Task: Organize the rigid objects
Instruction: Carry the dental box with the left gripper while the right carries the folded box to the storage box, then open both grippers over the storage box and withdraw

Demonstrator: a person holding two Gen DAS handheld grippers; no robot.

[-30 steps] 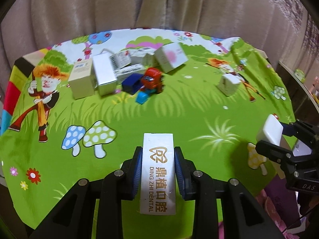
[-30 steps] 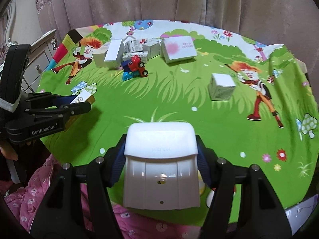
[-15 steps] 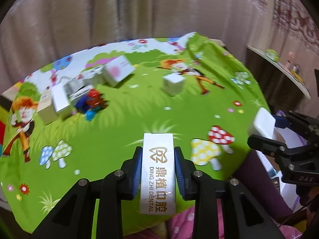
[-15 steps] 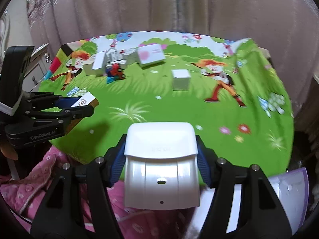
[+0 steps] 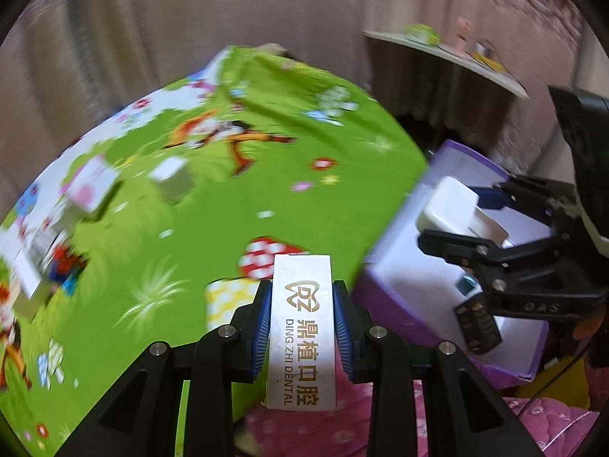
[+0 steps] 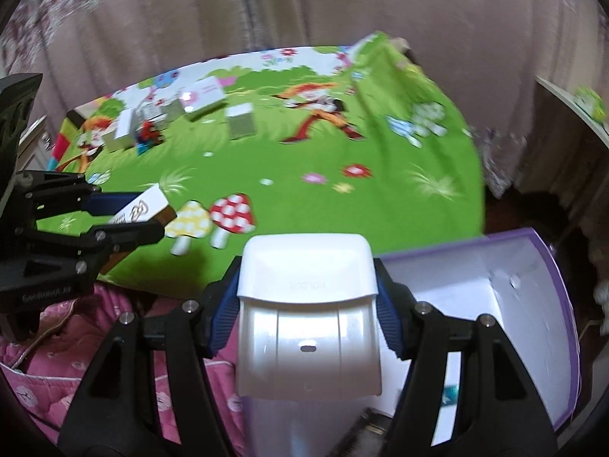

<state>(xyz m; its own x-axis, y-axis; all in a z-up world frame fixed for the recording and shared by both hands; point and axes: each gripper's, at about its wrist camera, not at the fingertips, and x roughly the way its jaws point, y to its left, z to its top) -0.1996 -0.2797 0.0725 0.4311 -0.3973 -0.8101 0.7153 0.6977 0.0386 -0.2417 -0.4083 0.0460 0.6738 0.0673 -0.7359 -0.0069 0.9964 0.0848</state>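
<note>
Now my left tongs (image 5: 302, 316) clamp the silver dental carton (image 5: 302, 327), right tongs (image 6: 306, 304) clamp the white plastic case (image 6: 307, 316) over the purple-rimmed box (image 6: 548, 304); several boxes remain far left on the green cartoon cloth (image 6: 304, 175).

Purple box (image 6: 533, 304) interior mostly open, small items low inside. Box cluster (image 6: 171, 114) crowds tablecloth's (image 6: 361, 198) far-left corner; near green open.

White case (image 6: 308, 316) over purple box (image 6: 533, 304), seemingly
</note>
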